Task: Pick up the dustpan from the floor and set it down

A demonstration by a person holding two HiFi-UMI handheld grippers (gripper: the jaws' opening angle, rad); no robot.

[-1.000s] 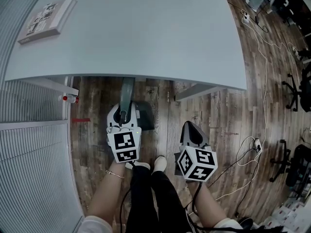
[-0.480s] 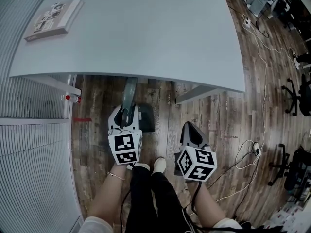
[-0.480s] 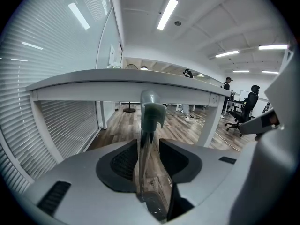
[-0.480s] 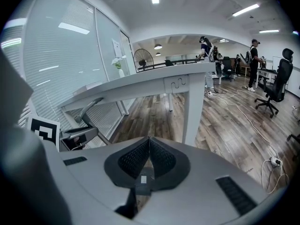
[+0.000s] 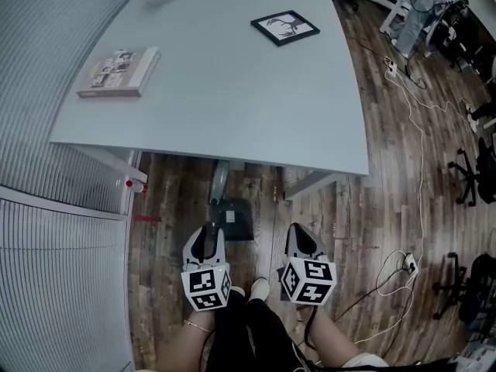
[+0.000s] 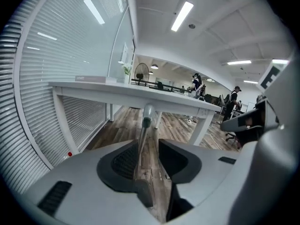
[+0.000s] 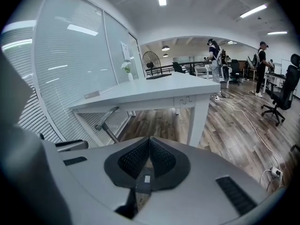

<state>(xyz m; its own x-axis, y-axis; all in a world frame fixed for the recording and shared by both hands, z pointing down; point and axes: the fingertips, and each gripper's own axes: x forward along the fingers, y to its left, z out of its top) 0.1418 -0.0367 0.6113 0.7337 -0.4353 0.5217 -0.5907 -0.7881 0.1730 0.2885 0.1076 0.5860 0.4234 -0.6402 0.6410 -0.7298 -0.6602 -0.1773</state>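
Left hand-held gripper [image 5: 207, 237] sits low in the frame, left of centre, and its jaws are apart. They've just been opening, and in the left gripper view the dustpan's handle [image 6: 145, 125] shows in the gap between them, close by the left pad, with neither pad clamped on it. Over to the right hand-held gripper [image 5: 298, 235], lower centre-right, and its jaws are together with nothing between them. And the dustpan [image 5: 235, 218]? It's down on the wooden floor [image 5: 349, 208], just above the left hand-held gripper in the head view, its dark pan lying just below the near edge of the white table [image 5: 232, 91] and its pale handle rising at a tilt toward that edge. Up on the table, a book [image 5: 118, 71] lies at the upper left and a framed picture [image 5: 284, 27] near the top centre, well apart from each other. Between the two hand-held grippers, at the bottom, the person's light shoes [image 5: 258, 287] show on the boards, and a white cable [image 5: 387, 273] loops across the floor at the lower right.
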